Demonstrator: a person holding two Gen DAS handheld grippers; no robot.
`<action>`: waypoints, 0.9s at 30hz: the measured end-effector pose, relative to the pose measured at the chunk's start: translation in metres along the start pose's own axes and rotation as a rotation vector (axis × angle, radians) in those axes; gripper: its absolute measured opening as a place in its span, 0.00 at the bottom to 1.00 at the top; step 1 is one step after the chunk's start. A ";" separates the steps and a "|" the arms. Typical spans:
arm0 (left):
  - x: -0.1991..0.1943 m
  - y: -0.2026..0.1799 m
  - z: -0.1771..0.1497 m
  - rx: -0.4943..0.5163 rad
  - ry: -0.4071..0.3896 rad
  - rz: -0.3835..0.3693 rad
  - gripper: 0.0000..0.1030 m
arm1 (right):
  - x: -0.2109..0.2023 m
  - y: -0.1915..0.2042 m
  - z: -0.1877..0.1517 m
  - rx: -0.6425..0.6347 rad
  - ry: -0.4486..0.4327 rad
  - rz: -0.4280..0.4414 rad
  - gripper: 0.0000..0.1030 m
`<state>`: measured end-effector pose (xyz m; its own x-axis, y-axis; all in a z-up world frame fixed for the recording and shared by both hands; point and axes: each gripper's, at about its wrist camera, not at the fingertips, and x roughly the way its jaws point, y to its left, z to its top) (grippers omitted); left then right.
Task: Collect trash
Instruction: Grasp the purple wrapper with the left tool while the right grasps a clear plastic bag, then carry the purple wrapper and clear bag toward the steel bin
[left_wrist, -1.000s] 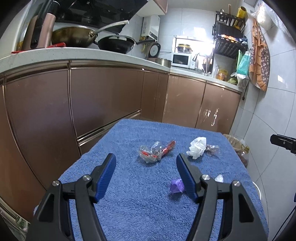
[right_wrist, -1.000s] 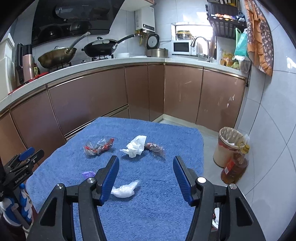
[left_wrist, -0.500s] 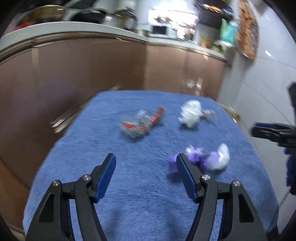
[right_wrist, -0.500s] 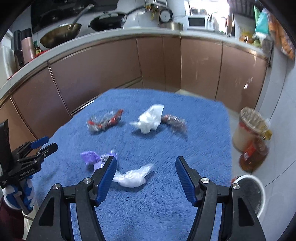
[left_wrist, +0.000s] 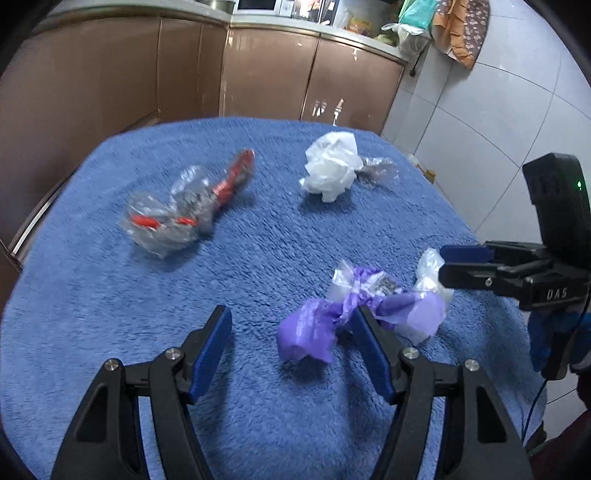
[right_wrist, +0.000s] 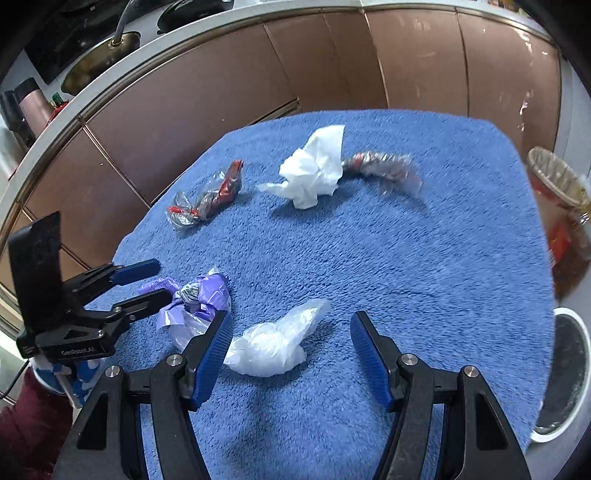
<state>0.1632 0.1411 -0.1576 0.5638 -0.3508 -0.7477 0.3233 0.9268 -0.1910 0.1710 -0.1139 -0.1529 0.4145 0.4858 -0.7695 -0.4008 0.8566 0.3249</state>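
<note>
Lying on blue fleece towel (right_wrist: 424, 266): five trash pieces.
- one crumpled white tissue (right_wrist: 314, 170)
- two clear red-printed wrappers (right_wrist: 207, 199) (right_wrist: 384, 168)
- one purple plastic wad (right_wrist: 201, 299)
- one clear white plastic bag (right_wrist: 273, 341)

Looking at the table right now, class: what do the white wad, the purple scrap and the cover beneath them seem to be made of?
White wad: probably tissue paper; matte, with soft crumpled folds.
Purple scrap: likely thin plastic film; translucent, twisted, slightly glossy.
Blue cover: apparently terry or fleece cloth; fuzzy, looped pile, no shine.
</note>
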 end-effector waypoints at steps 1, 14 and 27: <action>0.002 -0.001 0.000 0.000 0.003 -0.001 0.59 | 0.003 -0.001 0.000 0.000 0.008 0.012 0.60; 0.011 -0.028 -0.001 0.045 0.028 0.041 0.01 | 0.007 0.007 -0.002 -0.048 0.014 0.099 0.22; -0.016 -0.047 -0.007 0.081 -0.028 0.096 0.00 | -0.027 0.009 -0.003 -0.025 -0.035 0.046 0.20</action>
<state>0.1339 0.1042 -0.1411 0.6160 -0.2656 -0.7416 0.3265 0.9428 -0.0665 0.1532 -0.1196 -0.1308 0.4232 0.5306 -0.7344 -0.4400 0.8289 0.3454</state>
